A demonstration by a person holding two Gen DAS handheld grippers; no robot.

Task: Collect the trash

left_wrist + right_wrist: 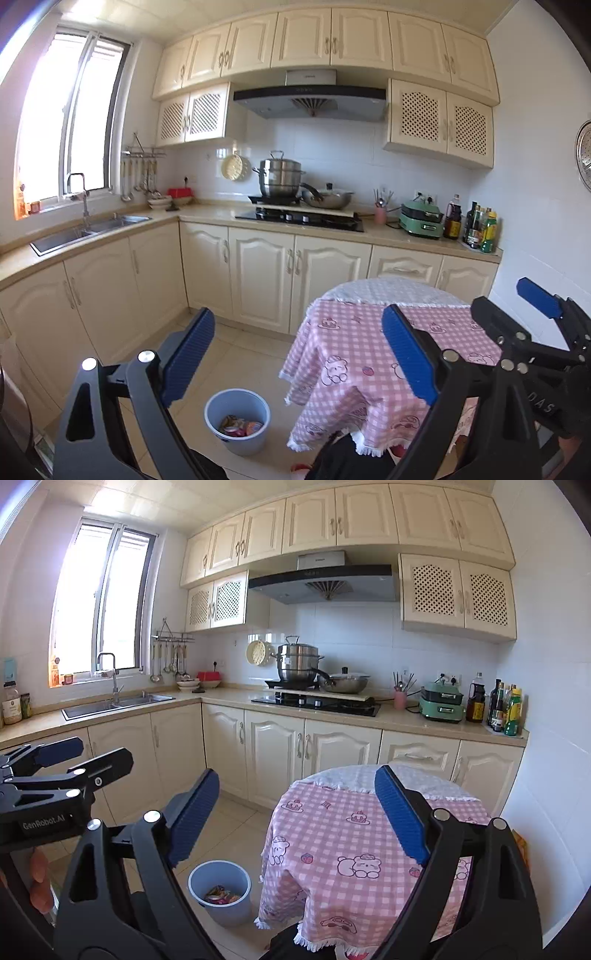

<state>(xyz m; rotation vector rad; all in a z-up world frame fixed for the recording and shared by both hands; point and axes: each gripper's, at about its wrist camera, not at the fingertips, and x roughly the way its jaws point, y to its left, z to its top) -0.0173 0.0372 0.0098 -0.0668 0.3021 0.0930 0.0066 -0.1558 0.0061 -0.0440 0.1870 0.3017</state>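
Note:
A blue bin (238, 421) stands on the tiled floor left of the round table (369, 354); it holds colourful wrappers (240, 426). It also shows in the right wrist view (220, 891) with wrappers (221, 894) inside. The table with its pink checked cloth (354, 834) carries no loose trash that I can see. My left gripper (299, 354) is open and empty, held above the floor and table edge. My right gripper (295, 812) is open and empty too. The right gripper shows at the right edge of the left wrist view (517, 306), and the left gripper at the left edge of the right wrist view (74, 755).
Cream kitchen cabinets (258, 277) run behind in an L. On the counter are a sink (88, 229), a hob (303, 216) with a steamer pot (280, 177) and a pan, a green appliance (421, 219) and bottles (476, 225). A white wall is right of the table.

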